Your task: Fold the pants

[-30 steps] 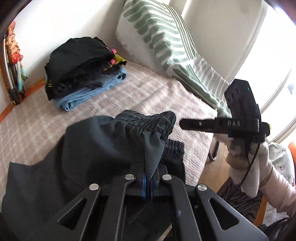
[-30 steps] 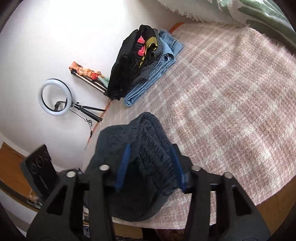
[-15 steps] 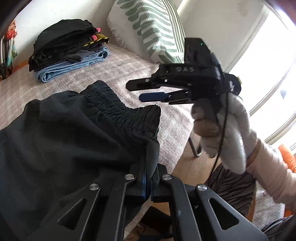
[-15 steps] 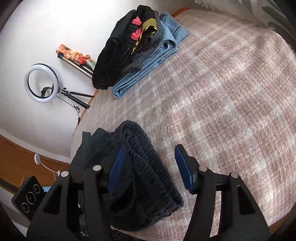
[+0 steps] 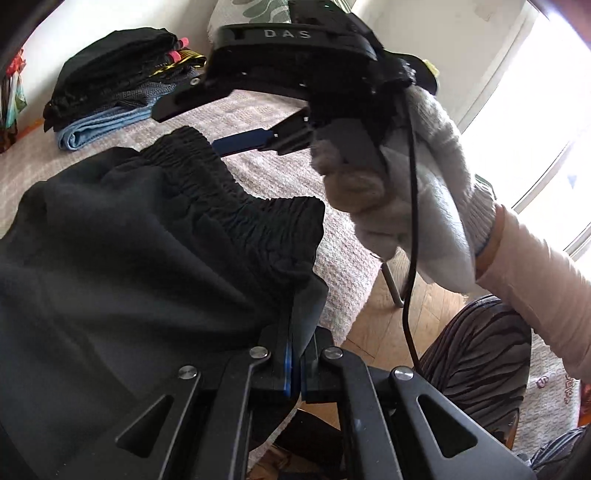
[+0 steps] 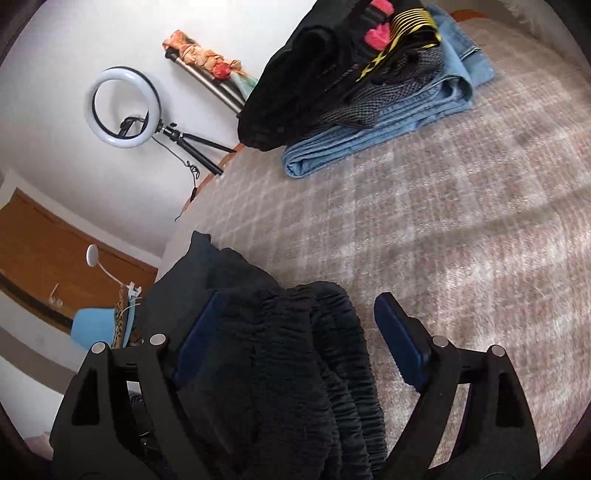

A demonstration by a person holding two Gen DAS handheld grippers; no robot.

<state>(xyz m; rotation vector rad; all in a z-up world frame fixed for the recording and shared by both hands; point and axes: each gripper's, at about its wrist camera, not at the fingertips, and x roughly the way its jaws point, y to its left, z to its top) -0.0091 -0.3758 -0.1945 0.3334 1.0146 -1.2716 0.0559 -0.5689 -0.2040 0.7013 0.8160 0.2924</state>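
Observation:
Black pants (image 5: 129,240) with a gathered elastic waistband lie bunched on the pink checked bed cover. My left gripper (image 5: 294,363) is shut on a fold of the pants near the waistband. My right gripper (image 6: 295,347) is open, its blue pads on either side of the waistband (image 6: 325,354), which sits between the jaws. In the left wrist view the right gripper (image 5: 207,125) hovers over the waistband's far end, held by a white-gloved hand (image 5: 399,192).
A stack of folded clothes (image 6: 369,81) sits at the far side of the bed (image 6: 461,221). A striped pillow (image 5: 255,5) is behind it. A ring light on a tripod (image 6: 122,107) stands by the wall. The bed edge and wooden floor (image 5: 391,325) are at the right.
My right gripper has moved closer over the waistband, which now lies between its open jaws. My left gripper stays shut on the pants.

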